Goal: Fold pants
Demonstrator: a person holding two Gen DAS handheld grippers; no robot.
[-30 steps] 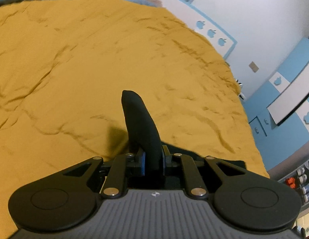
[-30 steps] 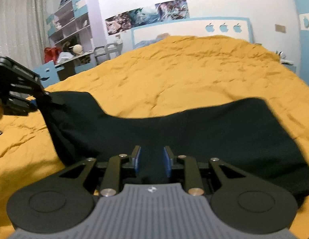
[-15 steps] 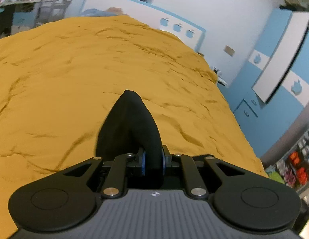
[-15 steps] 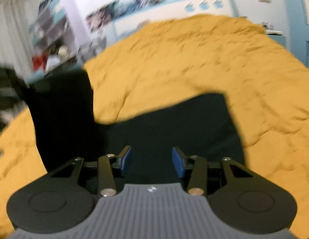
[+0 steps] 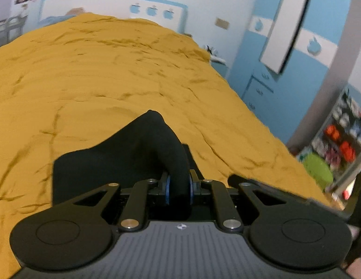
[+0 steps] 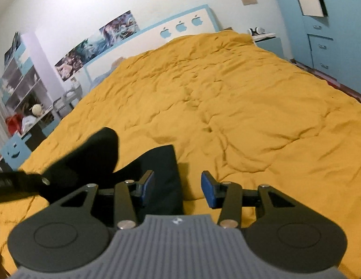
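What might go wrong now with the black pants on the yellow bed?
1. Only the left tongs pinch the black pants, by one bunched fold. It could slip out, or the cloth could land crooked.
2. The right tongs have just opened and press on nothing, so that side of the pants lies loose and may drag along.
3. The yellow bedcover is wrinkly, so the fold may come out lumpy.

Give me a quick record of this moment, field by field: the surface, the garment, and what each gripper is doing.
surface: wrinkled mustard-yellow bedspread
garment: black fabric pants, partly lying on the bedspread, one end lifted
left gripper: shut on a raised fold of the pants
right gripper: jaws apart, just been opening, pads pressing nothing; pants edge lies under its left side
fold state: not finished
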